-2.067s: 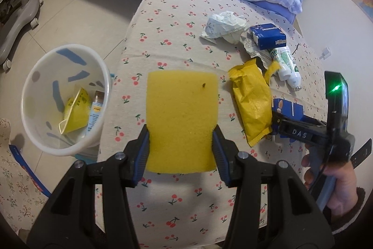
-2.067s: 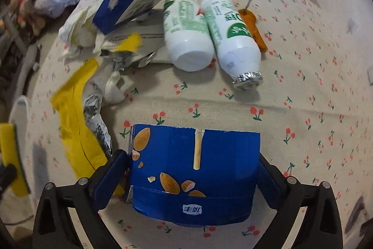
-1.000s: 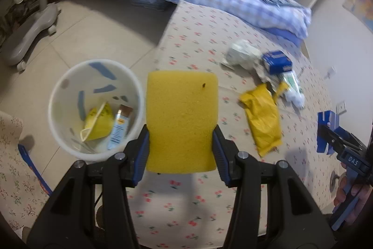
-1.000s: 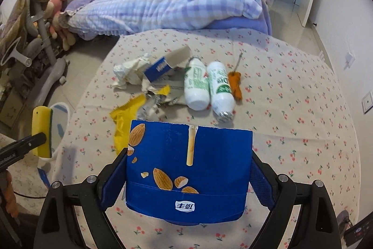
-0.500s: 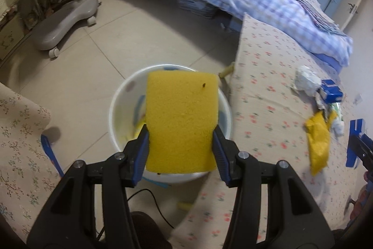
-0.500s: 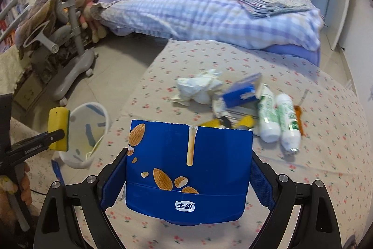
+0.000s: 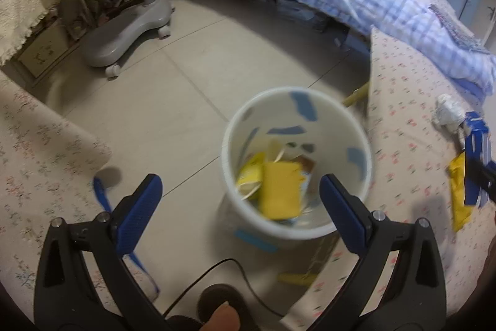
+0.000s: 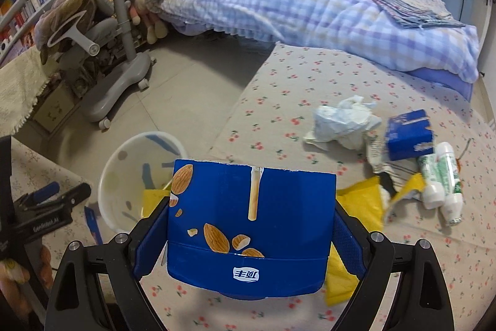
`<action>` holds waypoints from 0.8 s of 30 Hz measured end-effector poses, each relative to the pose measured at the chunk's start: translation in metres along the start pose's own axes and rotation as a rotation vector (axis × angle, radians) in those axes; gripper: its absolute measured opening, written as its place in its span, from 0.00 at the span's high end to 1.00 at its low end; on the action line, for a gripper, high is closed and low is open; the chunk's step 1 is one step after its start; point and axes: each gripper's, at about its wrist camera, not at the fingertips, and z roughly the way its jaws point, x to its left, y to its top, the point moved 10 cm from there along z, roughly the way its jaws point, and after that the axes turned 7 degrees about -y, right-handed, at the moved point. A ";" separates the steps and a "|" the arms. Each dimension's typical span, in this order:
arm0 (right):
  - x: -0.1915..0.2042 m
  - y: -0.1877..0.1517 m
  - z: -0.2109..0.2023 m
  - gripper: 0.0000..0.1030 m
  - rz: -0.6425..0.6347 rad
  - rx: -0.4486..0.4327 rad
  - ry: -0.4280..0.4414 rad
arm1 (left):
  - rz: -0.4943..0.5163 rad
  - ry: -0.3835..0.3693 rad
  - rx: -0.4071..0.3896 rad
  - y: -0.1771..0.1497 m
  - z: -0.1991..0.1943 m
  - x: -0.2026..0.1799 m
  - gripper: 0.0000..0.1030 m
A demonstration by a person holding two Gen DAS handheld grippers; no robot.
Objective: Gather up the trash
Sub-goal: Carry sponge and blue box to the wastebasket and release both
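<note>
**Carton next, bin to my left**

My left gripper (image 7: 238, 200) hangs spread wide and empty above the white bin (image 8: 108, 176). My right gripper (image 8: 251, 222) is clamped on the blue carton (image 8: 251, 225), upright; the bin sits left of it, nearer my left hand.

Home bedroom: quilted bed (image 8: 310, 8).
</note>
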 end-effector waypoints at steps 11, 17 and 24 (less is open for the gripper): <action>0.081 0.005 0.033 0.09 -0.061 0.008 0.078 | -0.027 0.069 -0.004 -0.011 -0.006 0.047 0.02; 0.109 0.006 0.045 0.08 -0.056 0.005 0.130 | -0.034 0.080 0.001 -0.017 -0.006 0.061 0.02; 0.131 0.014 0.039 0.00 -0.010 -0.030 0.265 | -0.047 0.089 0.002 -0.018 -0.008 0.068 0.02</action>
